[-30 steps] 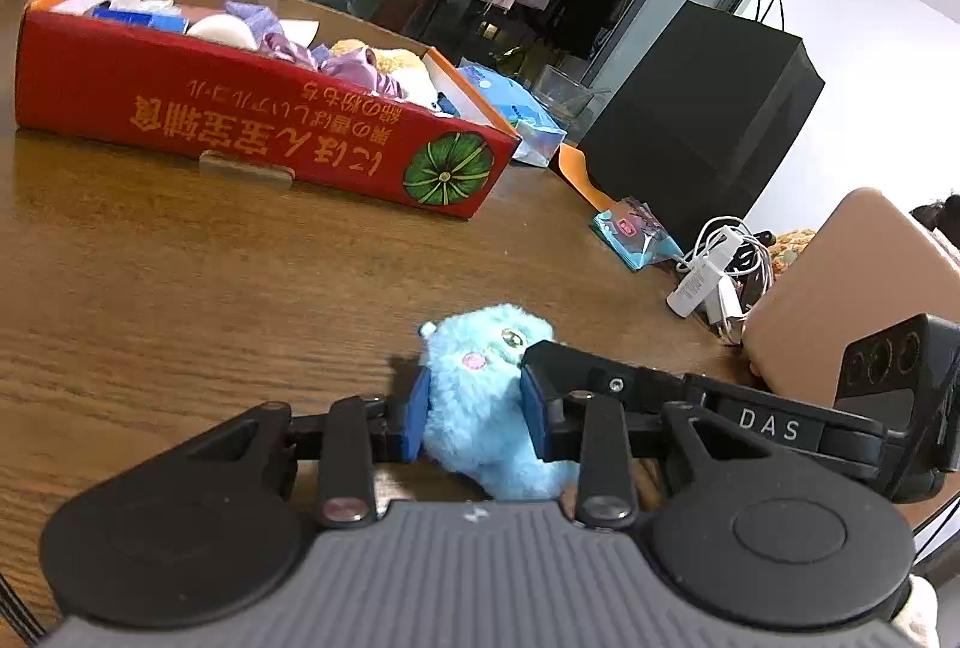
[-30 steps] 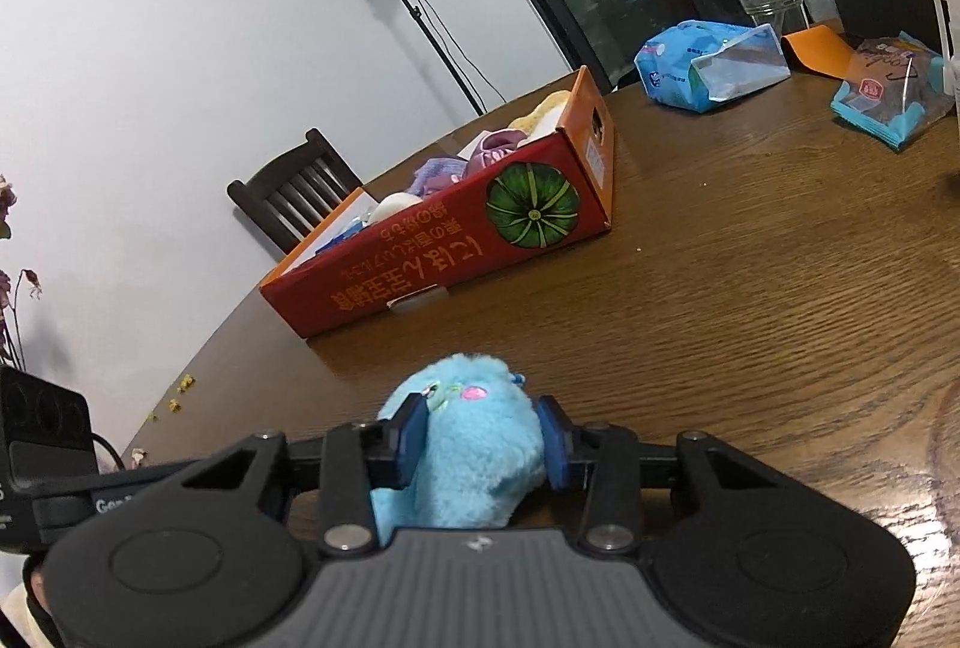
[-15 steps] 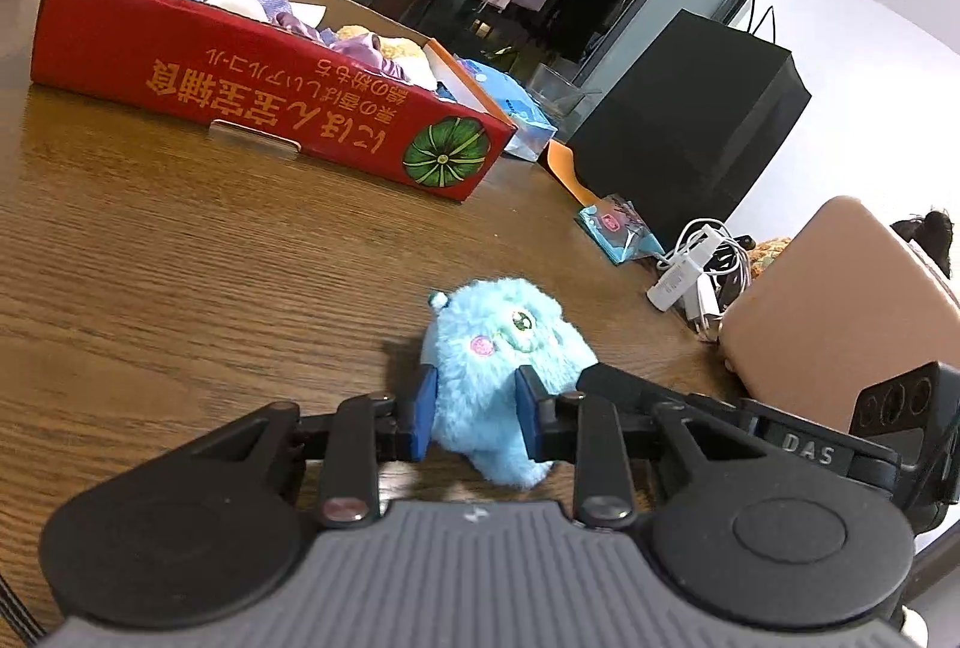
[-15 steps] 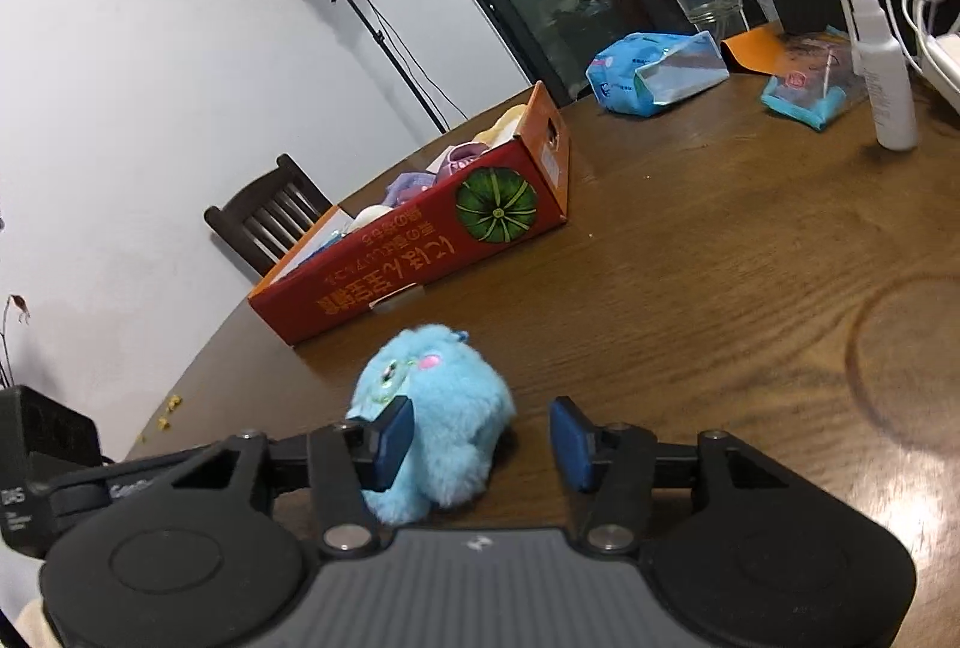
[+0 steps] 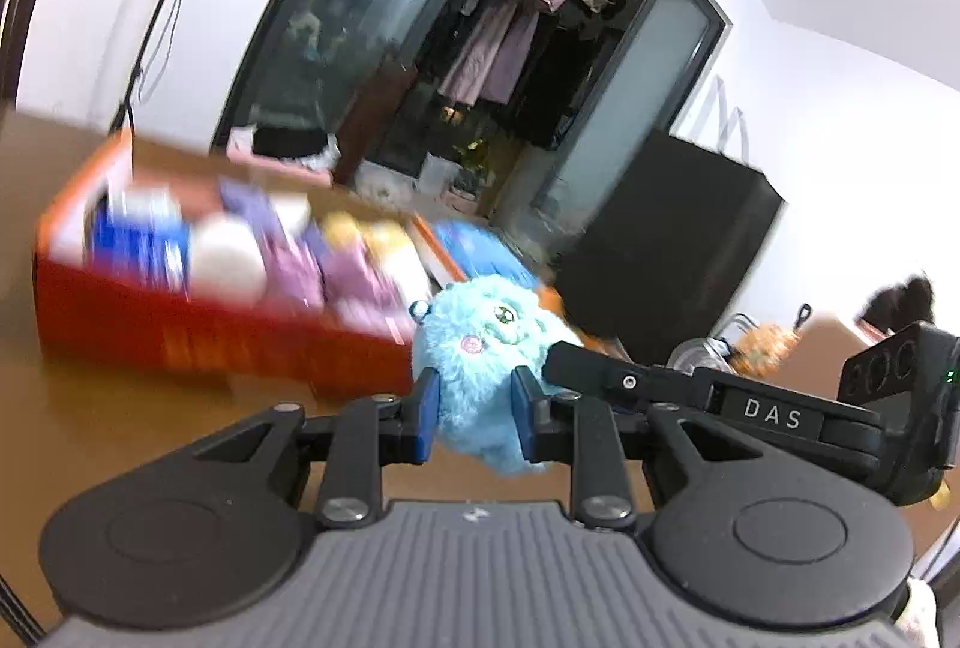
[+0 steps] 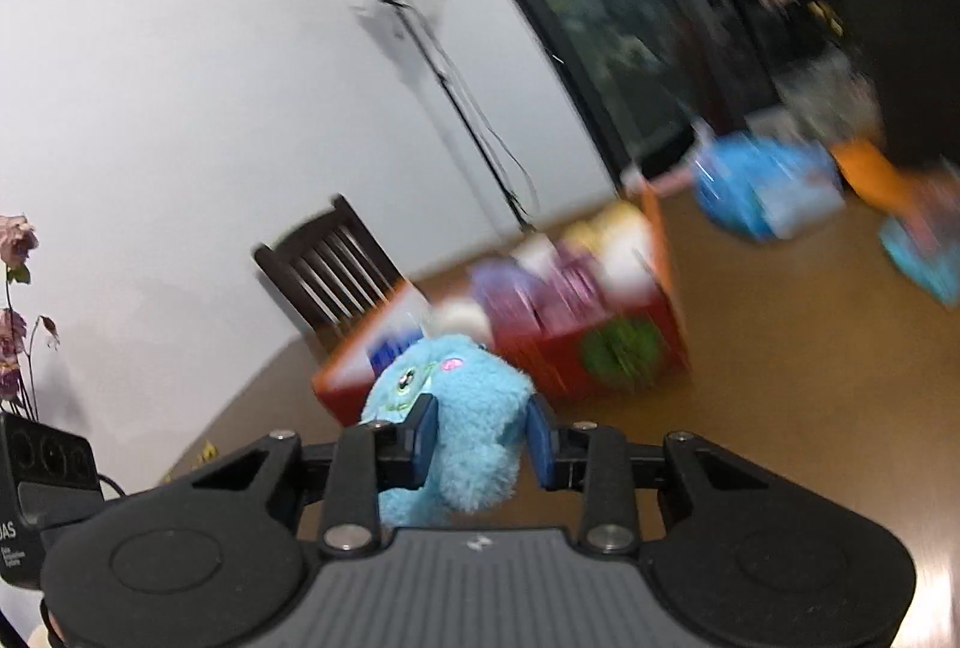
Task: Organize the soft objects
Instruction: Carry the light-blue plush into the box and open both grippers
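Left fingers clamped on blue fuzzy plush, pads squashing fur both sides, just been closing a bit more. Plush up off brown surface, in front of blurry red box stuffed with soft things. Right gripper pokes in from right, tip against same plush.

Right view: right fingers also pinching plush, just closed in on it. Red box behind, dark chair further back, blue bag on surface, all smeared.
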`<state>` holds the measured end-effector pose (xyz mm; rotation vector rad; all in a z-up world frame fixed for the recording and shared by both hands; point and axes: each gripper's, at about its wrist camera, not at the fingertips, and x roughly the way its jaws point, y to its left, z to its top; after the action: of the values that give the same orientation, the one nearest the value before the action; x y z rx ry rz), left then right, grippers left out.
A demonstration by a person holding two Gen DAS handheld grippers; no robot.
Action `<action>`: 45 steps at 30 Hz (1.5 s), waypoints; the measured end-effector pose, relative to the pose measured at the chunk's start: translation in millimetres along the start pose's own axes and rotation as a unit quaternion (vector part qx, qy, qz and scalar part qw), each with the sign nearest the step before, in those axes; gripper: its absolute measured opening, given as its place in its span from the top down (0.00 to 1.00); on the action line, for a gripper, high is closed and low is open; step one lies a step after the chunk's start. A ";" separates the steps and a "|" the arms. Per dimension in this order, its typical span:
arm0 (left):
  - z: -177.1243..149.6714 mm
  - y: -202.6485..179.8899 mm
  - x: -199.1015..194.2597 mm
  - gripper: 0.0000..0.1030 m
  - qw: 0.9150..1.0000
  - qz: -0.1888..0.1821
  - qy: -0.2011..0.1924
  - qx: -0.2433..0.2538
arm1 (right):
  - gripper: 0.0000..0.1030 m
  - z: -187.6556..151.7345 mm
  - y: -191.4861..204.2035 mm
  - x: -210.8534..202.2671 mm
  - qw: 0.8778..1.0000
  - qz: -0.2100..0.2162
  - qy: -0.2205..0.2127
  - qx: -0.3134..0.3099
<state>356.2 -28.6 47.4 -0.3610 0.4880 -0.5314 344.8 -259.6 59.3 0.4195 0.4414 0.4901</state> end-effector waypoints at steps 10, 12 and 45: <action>65.7 87.2 96.3 0.75 0.993 0.071 0.094 -0.015 | 0.77 46.9 -9.2 173.4 0.995 -0.029 0.098 0.005; 58.0 86.5 101.2 0.74 0.991 0.070 0.110 0.008 | 0.79 35.3 -9.7 194.1 0.990 -0.037 0.136 0.000; 32.7 0.8 -71.8 0.02 0.953 0.222 -0.138 0.153 | 0.03 18.9 63.1 -20.3 0.949 -0.173 -0.140 -0.226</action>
<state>319.7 18.8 98.9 -0.0196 0.1983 -0.1096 315.7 -225.0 111.4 -0.0367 0.1118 0.1741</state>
